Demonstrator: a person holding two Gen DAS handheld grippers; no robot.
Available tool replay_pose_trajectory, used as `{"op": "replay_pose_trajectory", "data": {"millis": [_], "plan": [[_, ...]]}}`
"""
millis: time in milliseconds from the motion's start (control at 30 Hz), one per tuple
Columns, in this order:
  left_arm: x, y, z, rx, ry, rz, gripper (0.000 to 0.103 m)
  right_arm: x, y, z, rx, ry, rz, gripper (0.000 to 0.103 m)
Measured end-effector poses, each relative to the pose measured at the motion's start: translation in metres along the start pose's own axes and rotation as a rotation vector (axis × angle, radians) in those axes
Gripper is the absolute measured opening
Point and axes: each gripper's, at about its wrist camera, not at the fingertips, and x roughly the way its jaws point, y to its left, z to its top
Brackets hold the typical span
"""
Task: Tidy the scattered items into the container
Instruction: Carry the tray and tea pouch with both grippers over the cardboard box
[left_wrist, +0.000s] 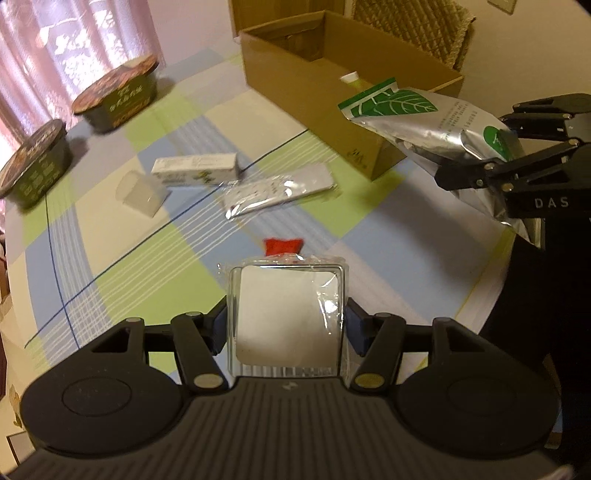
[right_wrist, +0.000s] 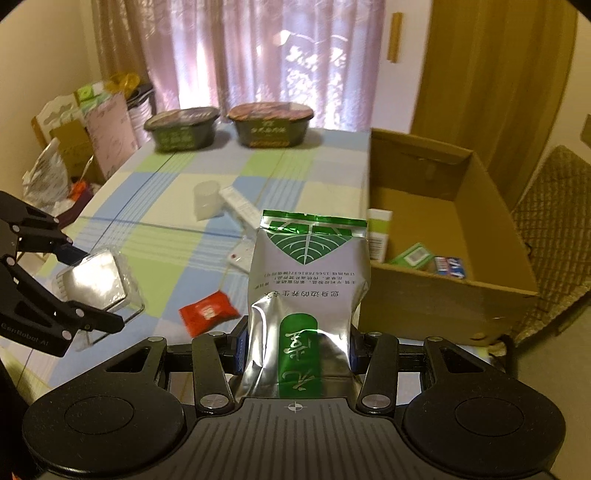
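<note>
Silver foil pouch (right_wrist: 308, 291) with green leaf print, clamped low in right gripper (right_wrist: 295, 356), held upright near cardboard box (right_wrist: 443, 299) front wall. Likely light, crinkly, slippery; grip on filled lower body, not flat top seal. Clear plastic tray (left_wrist: 288, 317), stiff, thin, probably crushable — left gripper (left_wrist: 286, 328) closed on its sides, above checked tablecloth (left_wrist: 155, 243). Red sachet (right_wrist: 208, 314), white carton (left_wrist: 195, 171), noodle bowls (right_wrist: 269, 125) farther out — still on table.
</note>
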Motion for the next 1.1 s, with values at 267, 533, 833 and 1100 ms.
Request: {"op": "replay_pose_trajectory", "data": {"millis": [267,533,833,1100], "plan": [[-0.006,-0.024,0.035,0.028,-0.042,-0.018,0.056,-0.018,-0.042,0.003,0.058,-0.036,-0.036,0.049],[-0.003,-0.052,0.098,0.071,-0.119,-0.051,0.056,-0.026,-0.092,0.025,0.056,-0.068,-0.099,0.049],[0.013,-0.075,0.166,0.113,-0.178,-0.095,0.056,-0.015,-0.142,0.045,0.074,-0.07,-0.124,0.049],[0.033,-0.076,0.21,0.081,-0.22,-0.153,0.056,0.003,-0.168,0.06,0.089,-0.069,-0.125,0.049]]}}
